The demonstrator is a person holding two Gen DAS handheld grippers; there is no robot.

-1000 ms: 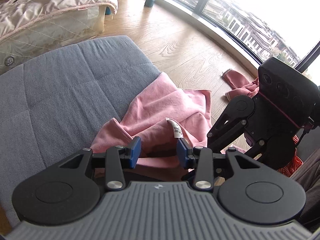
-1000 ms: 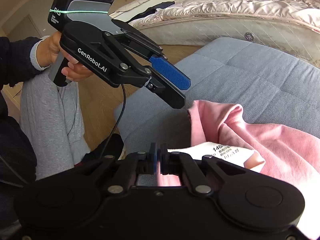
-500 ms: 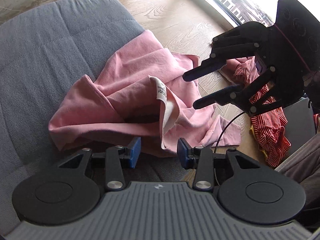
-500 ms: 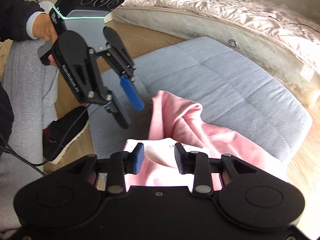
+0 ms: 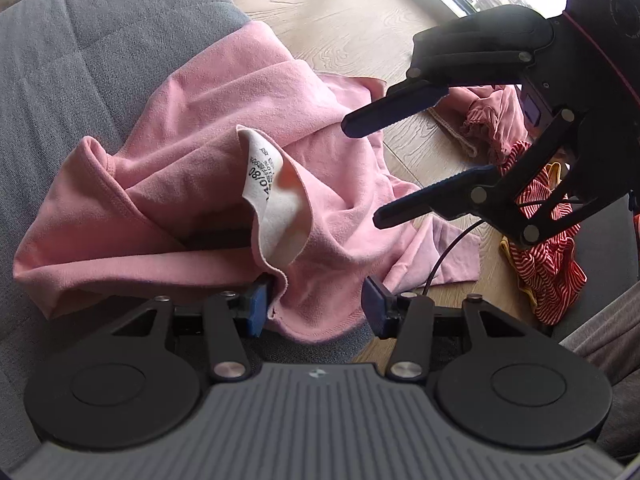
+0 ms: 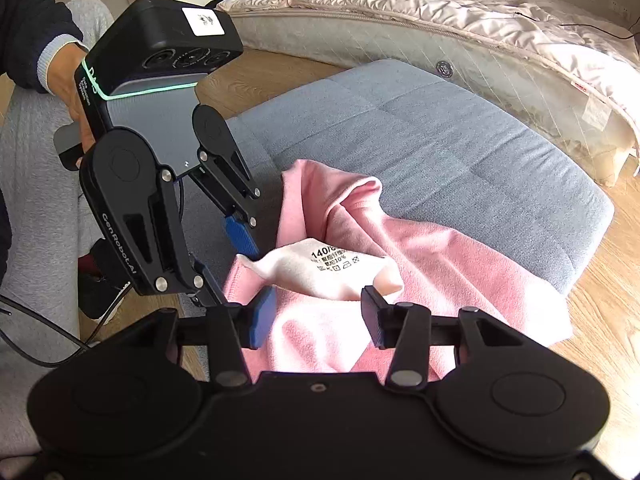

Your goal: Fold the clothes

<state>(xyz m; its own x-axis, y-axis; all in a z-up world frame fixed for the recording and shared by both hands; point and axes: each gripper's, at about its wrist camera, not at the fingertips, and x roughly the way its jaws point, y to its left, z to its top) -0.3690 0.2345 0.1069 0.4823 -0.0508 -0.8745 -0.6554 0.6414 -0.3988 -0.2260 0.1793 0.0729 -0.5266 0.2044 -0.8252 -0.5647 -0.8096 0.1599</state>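
Observation:
A crumpled pink garment [image 5: 192, 168] lies on the grey cushion [image 5: 80, 60], with its white inner patch and printed size label [image 5: 276, 200] turned up. My left gripper [image 5: 316, 306] is low over the near hem. Its jaws are opening, with a fold of hem between them that the pads do not press. My right gripper [image 5: 362, 176] hovers above the garment's right side, its jaws opening with only air between them. In the right wrist view the garment [image 6: 420, 260] lies under my right gripper [image 6: 316, 308], and the left gripper [image 6: 228, 268] points down at its edge.
A striped red cloth [image 5: 548, 256] and another pink piece [image 5: 492, 120] lie on the wooden floor [image 5: 320, 12] beside the cushion [image 6: 440, 140]. A bed [image 6: 440, 20] stands behind. The person's grey trouser leg [image 6: 36, 200] and a black shoe [image 6: 100, 280] are at the left.
My right gripper was shut and has opened over the garment. My left gripper has dropped closer to the hem and widened. The garment now lies slack on the cushion.

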